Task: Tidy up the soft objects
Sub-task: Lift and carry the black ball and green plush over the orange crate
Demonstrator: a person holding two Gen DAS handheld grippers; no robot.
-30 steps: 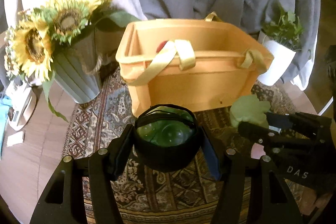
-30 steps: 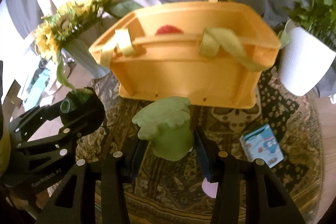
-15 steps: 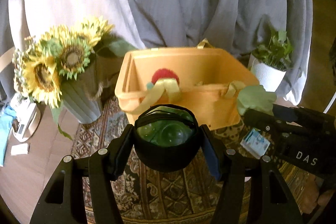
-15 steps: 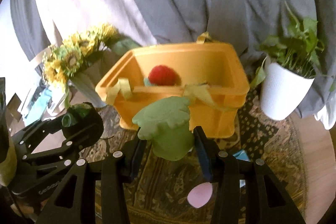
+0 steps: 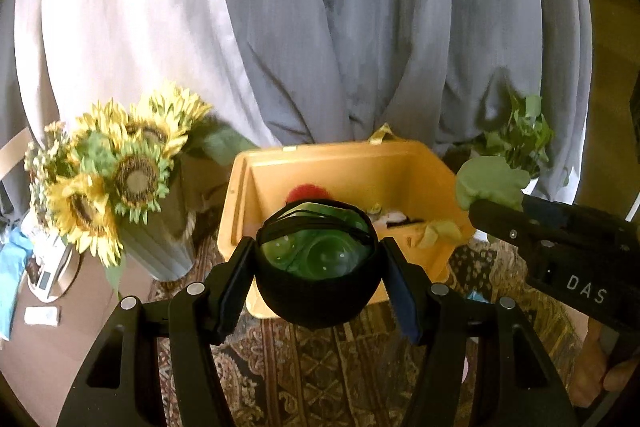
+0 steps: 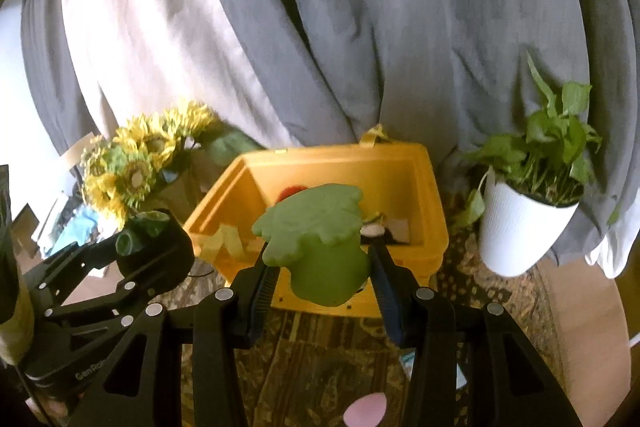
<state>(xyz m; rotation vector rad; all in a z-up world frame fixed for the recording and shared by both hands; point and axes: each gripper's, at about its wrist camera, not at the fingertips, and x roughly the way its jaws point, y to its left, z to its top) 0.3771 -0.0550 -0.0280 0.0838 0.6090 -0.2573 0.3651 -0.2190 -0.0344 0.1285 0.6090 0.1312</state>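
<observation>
Left gripper (image 5: pixel 318 267) clamped on a round black mesh pouch stuffed with green plastic (image 5: pixel 316 263), held in front of the open orange plastic bin (image 5: pixel 344 159). Right gripper (image 6: pixel 320 267) clamped on a pale green soft leaf-topped toy (image 6: pixel 316 247), also in front of the bin (red fuzzy ball (image 5: pixel 304 191) inside). Left of bin: sunflowers in grey ribbed vase (image 5: pixel 120 175). Right of bin: leafy plant in white pot (image 6: pixel 520 235). Grey curtain (image 6: pixel 340 27) behind, patterned rug (image 5: pixel 320 367) beneath.

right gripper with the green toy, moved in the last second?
Yes. The right gripper holding the green toy has risen: the yellow basket sits lower in its view, interior now visible.
</observation>
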